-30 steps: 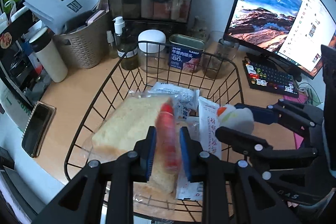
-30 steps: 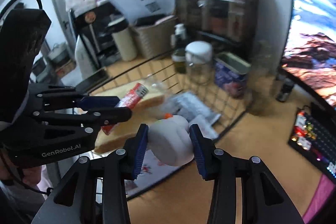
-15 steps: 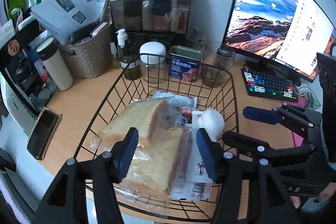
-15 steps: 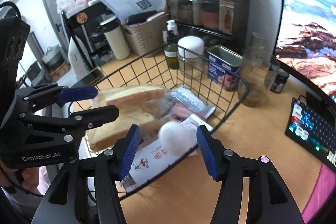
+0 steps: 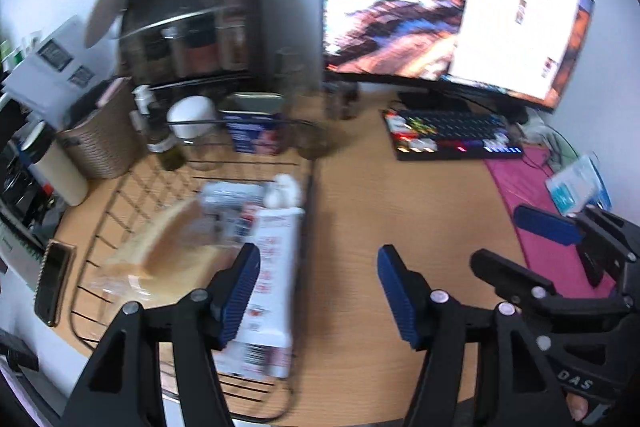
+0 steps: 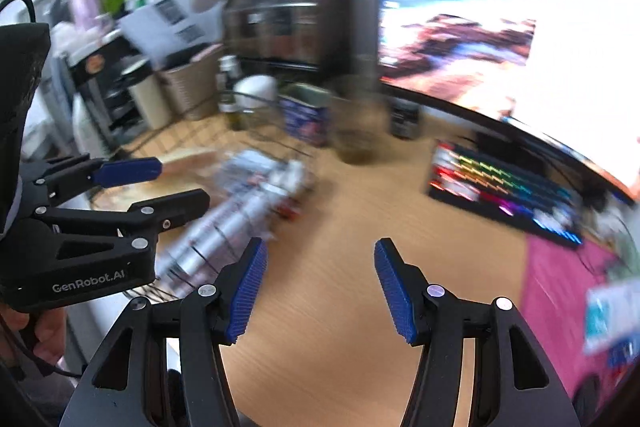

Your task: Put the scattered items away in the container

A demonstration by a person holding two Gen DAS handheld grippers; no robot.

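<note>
The black wire basket [image 5: 310, 195] stands at the left of the desk and holds bagged bread [image 5: 168, 247], a white packet with red print [image 5: 276, 267], other wrappers and a small white toy [image 5: 284, 187]. My left gripper [image 5: 318, 287] hangs over the basket's right rim and bare wood, its jaws opening with nothing between them. My right gripper [image 6: 320, 283] is open and empty over the bare desk, to the right of the left gripper [image 6: 182, 181]. In the left wrist view the right gripper [image 5: 496, 235] shows over the pink mat [image 5: 520, 187]. The right wrist view is heavily blurred; the basket [image 6: 276, 143] is only a smear there.
A blue-and-white packet [image 5: 576, 187] lies on the pink mat at the right. Behind are a monitor [image 5: 440, 7], a lit keyboard [image 5: 452, 131], a blue tin [image 5: 252, 131], a white-lidded jar [image 5: 190, 115], a woven bin [image 5: 100, 135] and a dark cabinet [image 5: 192, 27]. A phone [image 5: 54, 279] lies at the left edge.
Both grippers opened: the left let go of a red stick and the right a white toy, both into the basket. Both then swung right, off the basket and over the desk.
</note>
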